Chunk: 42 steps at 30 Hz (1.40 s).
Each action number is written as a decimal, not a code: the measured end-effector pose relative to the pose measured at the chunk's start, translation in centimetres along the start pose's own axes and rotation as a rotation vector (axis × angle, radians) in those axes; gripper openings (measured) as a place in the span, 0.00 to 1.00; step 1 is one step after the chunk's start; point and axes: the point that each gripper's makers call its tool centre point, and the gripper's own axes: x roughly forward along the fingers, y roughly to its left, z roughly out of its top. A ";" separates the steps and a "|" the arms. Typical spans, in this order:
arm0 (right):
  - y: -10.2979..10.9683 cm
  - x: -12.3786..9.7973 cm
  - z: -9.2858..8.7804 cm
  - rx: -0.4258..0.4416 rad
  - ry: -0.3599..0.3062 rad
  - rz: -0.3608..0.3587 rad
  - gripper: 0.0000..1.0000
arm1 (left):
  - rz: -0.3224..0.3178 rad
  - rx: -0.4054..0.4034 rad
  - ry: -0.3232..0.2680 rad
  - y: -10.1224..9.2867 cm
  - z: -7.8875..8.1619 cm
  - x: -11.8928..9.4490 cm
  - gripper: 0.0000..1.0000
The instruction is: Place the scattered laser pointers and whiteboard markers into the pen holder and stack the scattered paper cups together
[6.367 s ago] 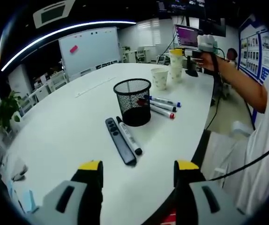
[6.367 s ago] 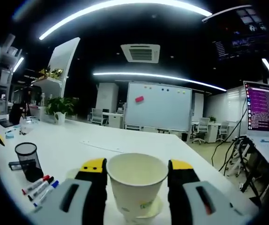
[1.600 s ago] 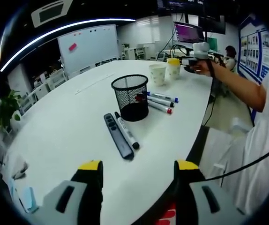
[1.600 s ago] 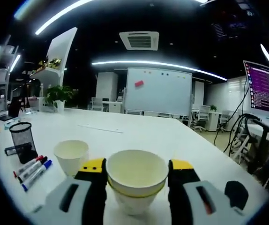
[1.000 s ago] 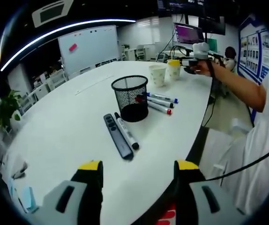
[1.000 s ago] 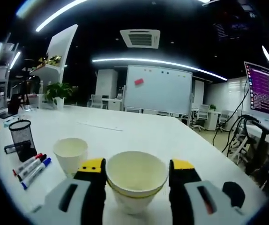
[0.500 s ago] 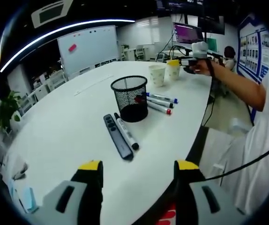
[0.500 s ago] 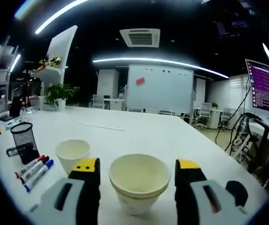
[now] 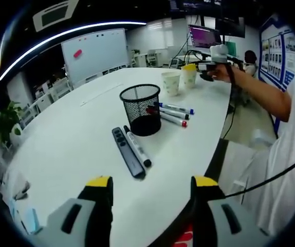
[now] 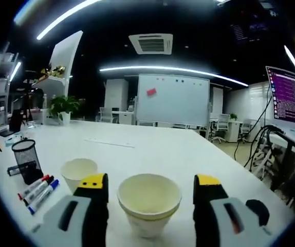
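Your right gripper [image 10: 151,193] is spread wide, its jaws standing clear on either side of the stacked cups [image 10: 149,202], which sit on the desk [image 10: 152,149] between them without touching. Just beyond its left jaw stands a single cup [image 10: 78,172], and farther left lie three markers [image 10: 38,190] side by side, with the mesh pen holder [image 10: 25,157] past them. Your left gripper [image 9: 151,186] is also open and holds nothing, hovering over the near desk edge. Straight ahead of it a dark laser pointer [image 9: 125,153] and a whiteboard marker [image 9: 137,149] lie touching side by side, with the pen holder [image 9: 140,109] just behind them and the three markers [image 9: 172,113] to its right. Far ahead, your right hand [image 9: 220,72] holds its gripper at the cups [image 9: 180,80].
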 end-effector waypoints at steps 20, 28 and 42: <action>0.6 -0.6 1.6 0.062 -0.051 0.011 0.74 | 0.004 0.003 -0.002 -0.2 0.0 -0.3 0.61; 0.7 -0.6 2.0 0.063 -0.055 0.012 0.76 | 0.009 -0.001 -0.007 0.1 -0.1 -0.5 0.61; 1.9 -0.5 2.6 0.089 -0.067 0.052 0.84 | 0.009 -0.006 -0.006 0.1 -0.3 -0.5 0.61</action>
